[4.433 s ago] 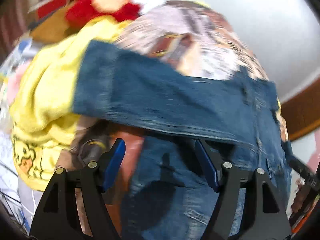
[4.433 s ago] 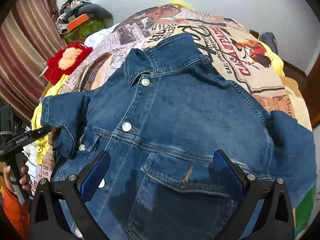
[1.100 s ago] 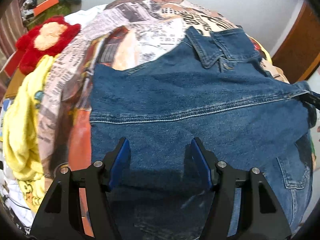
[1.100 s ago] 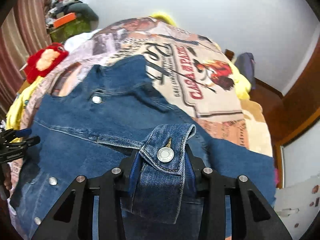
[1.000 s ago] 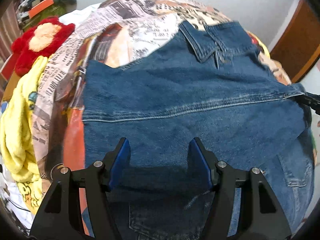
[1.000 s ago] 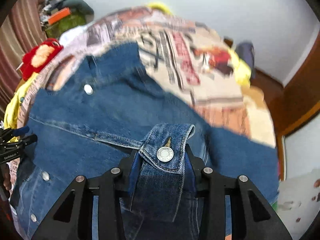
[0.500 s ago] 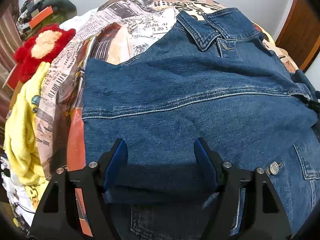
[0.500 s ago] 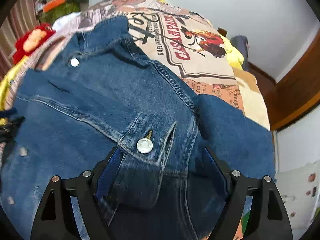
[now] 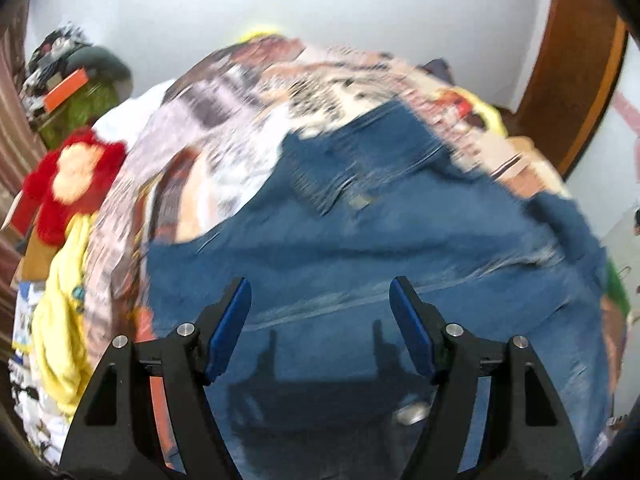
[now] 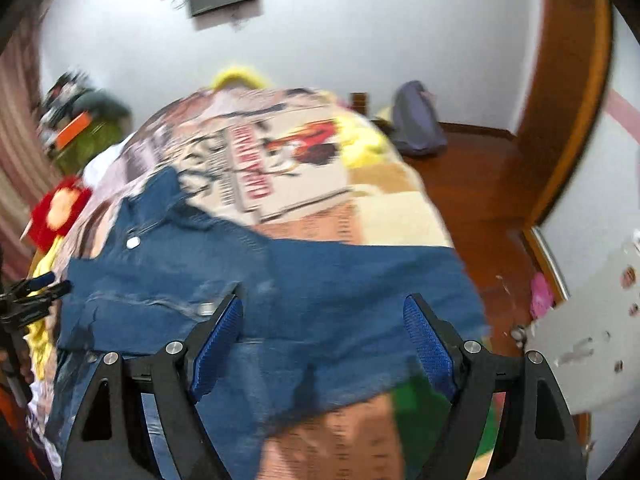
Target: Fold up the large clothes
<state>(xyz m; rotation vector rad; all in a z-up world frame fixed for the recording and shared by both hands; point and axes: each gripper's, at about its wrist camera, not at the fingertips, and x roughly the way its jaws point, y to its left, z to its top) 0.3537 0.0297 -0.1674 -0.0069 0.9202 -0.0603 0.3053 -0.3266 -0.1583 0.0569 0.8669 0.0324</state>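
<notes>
A blue denim jacket lies on the printed bedspread, collar toward the far end, with both sleeves folded across its front. My left gripper is open and empty above the jacket's lower half. My right gripper is open and empty above the folded right sleeve; the jacket spreads below it. The left gripper shows at the left edge of the right wrist view. Both views are motion-blurred.
A red plush toy and yellow clothes lie at the bed's left edge. A green box with clutter stands at the far left. A wooden door frame and floor with a grey bag are on the right.
My right gripper has opened and let go of the sleeve cuff, which now lies on the jacket. Both grippers have risen and pulled back from the jacket.
</notes>
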